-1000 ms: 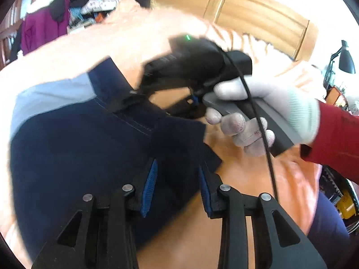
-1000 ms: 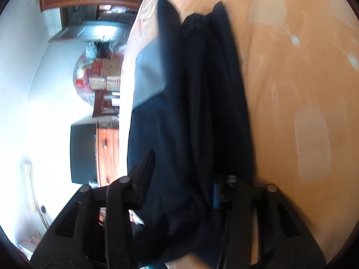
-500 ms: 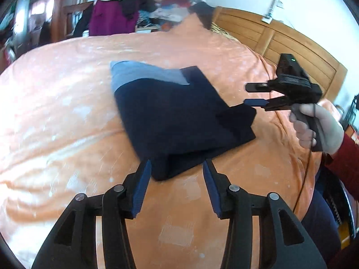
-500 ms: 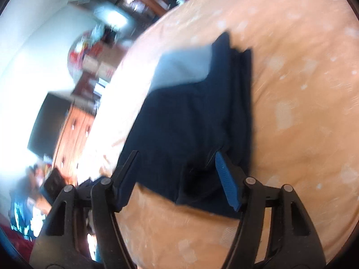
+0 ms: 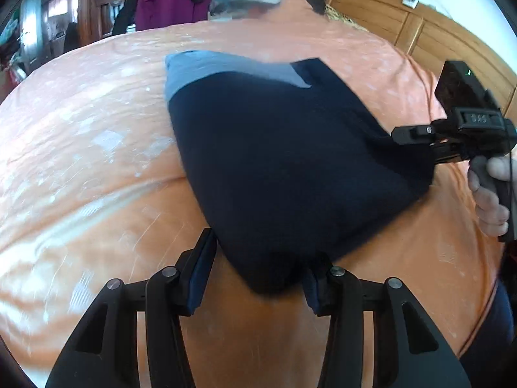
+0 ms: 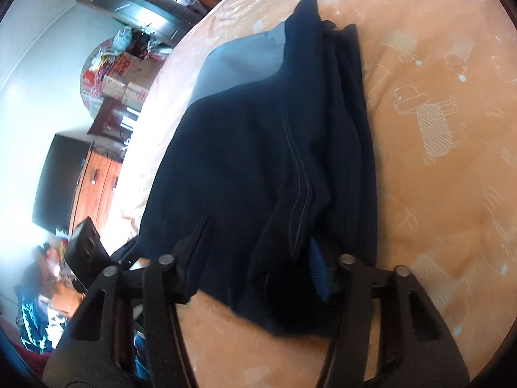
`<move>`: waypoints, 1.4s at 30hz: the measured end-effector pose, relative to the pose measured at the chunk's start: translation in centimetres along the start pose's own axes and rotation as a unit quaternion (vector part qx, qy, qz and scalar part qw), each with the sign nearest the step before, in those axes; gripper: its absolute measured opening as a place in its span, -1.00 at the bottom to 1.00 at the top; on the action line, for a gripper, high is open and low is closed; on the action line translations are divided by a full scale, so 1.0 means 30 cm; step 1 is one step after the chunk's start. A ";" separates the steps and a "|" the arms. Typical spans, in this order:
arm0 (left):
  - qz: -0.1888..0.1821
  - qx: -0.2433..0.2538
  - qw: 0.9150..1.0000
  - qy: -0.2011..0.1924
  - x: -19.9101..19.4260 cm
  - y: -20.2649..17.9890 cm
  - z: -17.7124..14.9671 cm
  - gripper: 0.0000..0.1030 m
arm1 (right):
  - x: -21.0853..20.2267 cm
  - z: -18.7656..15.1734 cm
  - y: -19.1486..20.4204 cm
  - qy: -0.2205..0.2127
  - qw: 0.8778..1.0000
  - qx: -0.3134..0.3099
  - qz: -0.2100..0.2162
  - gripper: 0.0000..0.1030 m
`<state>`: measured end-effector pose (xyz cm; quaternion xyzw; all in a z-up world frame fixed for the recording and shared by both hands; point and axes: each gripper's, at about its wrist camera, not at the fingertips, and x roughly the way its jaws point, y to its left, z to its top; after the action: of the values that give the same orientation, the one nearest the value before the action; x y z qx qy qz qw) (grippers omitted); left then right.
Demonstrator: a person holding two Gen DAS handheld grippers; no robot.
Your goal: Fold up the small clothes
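Navy-blue folded garment with a grey band (image 5: 284, 161) lies flat on the orange patterned bedspread (image 5: 80, 161), already a compact rectangle. From the left wrist: left gripper (image 5: 255, 278) spread wide, straddling the garment's near corner, gripping nothing. Right gripper (image 5: 416, 148) at the far-right corner, grip unclear.

From the right wrist: right gripper (image 6: 258, 258) gapes around the stacked edge (image 6: 323, 194), unclamped. Likely one fold or tidying left.

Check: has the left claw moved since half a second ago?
Yes. The left claw has advanced toward the headboard; the garment corner now sits between its fingers.
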<state>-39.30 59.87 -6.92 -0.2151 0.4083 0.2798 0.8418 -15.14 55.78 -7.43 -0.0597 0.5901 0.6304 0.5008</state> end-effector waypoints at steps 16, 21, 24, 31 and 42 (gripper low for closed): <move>0.049 0.082 0.995 -0.002 -0.048 -0.044 -0.021 -0.25 | -0.068 -0.075 -0.126 -0.045 0.998 0.040 0.005 -0.84; 0.043 0.094 0.994 0.032 0.023 -0.016 -0.057 -0.15 | -0.049 -0.089 -0.152 -0.044 0.999 0.030 0.007 -0.90; -0.017 0.084 0.996 0.028 -0.085 -0.029 -0.075 -0.29 | -0.042 -0.088 -0.163 -0.047 0.998 0.028 0.018 -0.90; -0.071 0.023 0.991 -0.107 -0.338 0.033 0.040 -0.30 | -0.045 -0.095 -0.167 -0.058 0.997 0.027 0.032 -0.89; -0.063 0.100 0.993 -0.012 -0.101 -0.034 -0.003 -0.23 | -0.035 -0.093 -0.205 -0.056 0.996 0.034 0.056 -0.90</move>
<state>-40.24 58.17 -4.38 -0.1517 0.4098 0.1860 0.8800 -11.74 51.73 -11.75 0.0260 0.5842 0.6396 0.4989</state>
